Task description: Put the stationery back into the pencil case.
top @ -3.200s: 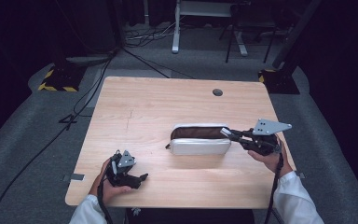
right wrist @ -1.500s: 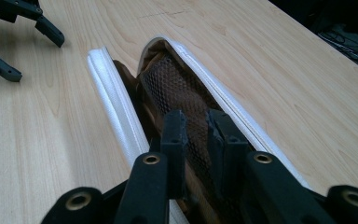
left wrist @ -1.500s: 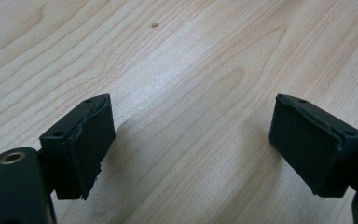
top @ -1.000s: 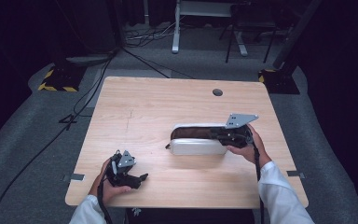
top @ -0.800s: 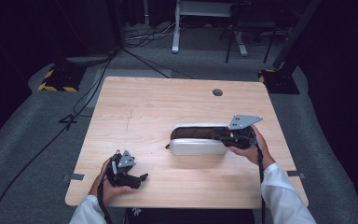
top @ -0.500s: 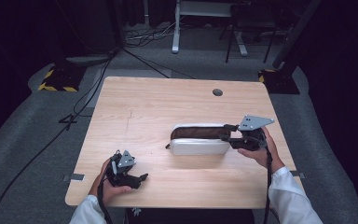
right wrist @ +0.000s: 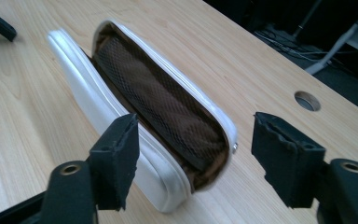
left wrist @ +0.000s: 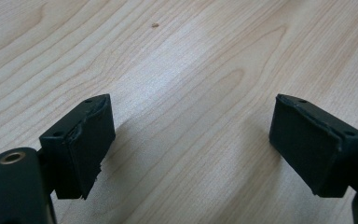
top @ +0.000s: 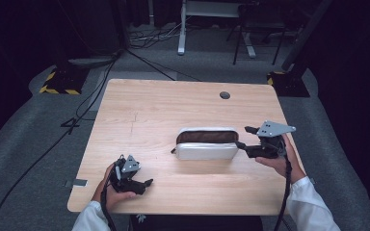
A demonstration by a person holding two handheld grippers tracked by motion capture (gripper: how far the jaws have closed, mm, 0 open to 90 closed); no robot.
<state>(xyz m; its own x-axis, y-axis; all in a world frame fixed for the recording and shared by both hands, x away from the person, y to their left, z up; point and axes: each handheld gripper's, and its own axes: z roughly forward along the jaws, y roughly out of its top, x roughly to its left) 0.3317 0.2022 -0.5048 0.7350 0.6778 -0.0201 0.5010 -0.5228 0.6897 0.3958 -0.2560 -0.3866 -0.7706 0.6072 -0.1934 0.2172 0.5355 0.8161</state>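
Observation:
A white pouch (top: 206, 150) with a brown mesh-lined inside lies unzipped on the wooden table (top: 173, 106), its mouth facing up and away. My right gripper (top: 242, 137) sits just off the pouch's right end. Its jaws have just been opening and now stand wide. In the right gripper view the pouch's (right wrist: 121, 93) near end lies in the gap of the right gripper (right wrist: 196, 144), and neither pad touches it. My left gripper (top: 144, 184) rests low at the table's front left. In the left gripper view the left gripper (left wrist: 191, 140) is open over bare wood.
A round cable hole (top: 225, 95) sits near the table's far edge, also seen as the cable hole (right wrist: 307, 101) beyond the right jaw. Dark floor with cables, stands and a yellow-black striped base (top: 58, 82) surrounds the table.
The right gripper has slid to the right, off the pouch's right end, and its jaws have spread apart. The pouch stays on the table. The left gripper has not moved.

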